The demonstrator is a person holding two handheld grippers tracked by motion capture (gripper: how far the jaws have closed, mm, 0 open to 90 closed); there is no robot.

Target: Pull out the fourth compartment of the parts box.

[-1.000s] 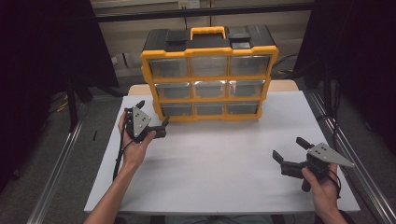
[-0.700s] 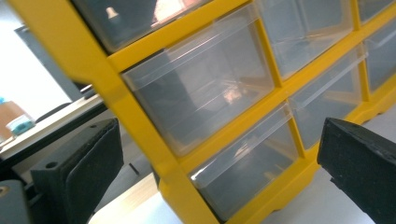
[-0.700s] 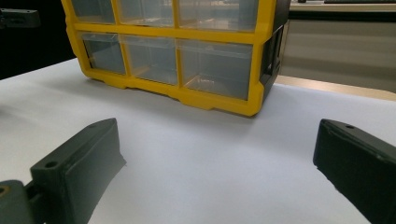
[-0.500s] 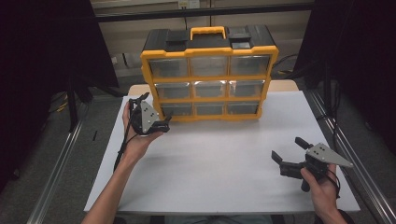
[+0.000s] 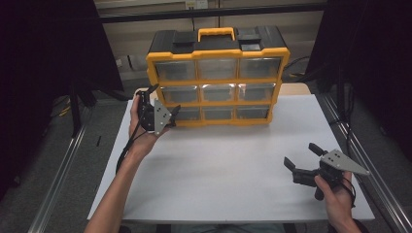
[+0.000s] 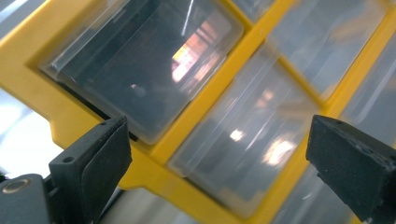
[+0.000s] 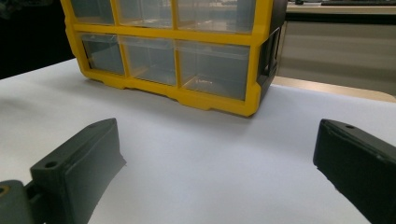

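- Yellow-and-black plastic drawer organiser (image 5: pixel 217 77): rigid, probably bulky; clear drawer fronts look smooth, so grip a drawer's lip.
- Left gripper (image 5: pixel 163 100): fingers apart, just closing slightly, nothing between.
- Right gripper (image 5: pixel 301 158): fingers apart, empty, over white desk (image 5: pixel 223 179).

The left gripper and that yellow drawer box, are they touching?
Apart. In the left gripper view the open left gripper has both jaws in front of the box, with nothing pressed between them.
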